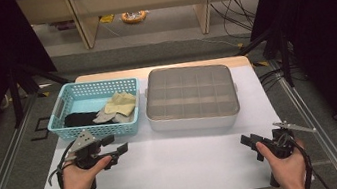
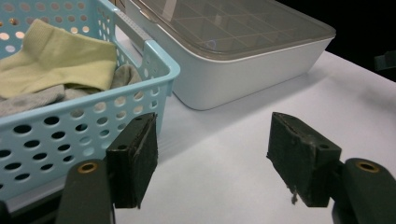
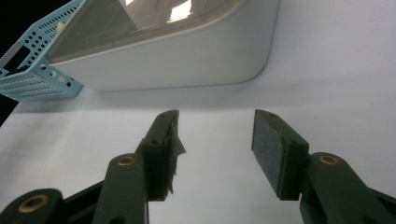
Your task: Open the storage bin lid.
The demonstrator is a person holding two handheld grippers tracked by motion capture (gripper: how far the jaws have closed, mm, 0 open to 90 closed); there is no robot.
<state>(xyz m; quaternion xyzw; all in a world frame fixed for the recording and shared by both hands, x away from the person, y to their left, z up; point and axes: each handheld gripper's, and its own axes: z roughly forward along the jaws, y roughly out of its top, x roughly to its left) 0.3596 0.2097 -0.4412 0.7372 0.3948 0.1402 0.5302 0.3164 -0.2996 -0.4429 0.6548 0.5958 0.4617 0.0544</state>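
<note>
Two grippers idle, jaws apart, empty: left gripper (image 1: 114, 151) near basket (image 1: 130, 125), right gripper (image 1: 250, 144) before lidded box (image 1: 193, 117) | socks (image 1: 118, 105) lie in basket | step: start, we judge | next: we lift the lid or reach for a sock.

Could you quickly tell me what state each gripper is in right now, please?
Left gripper: open, holding nothing, beside the basket.
Right gripper: open, holding nothing, over bare table.
</note>
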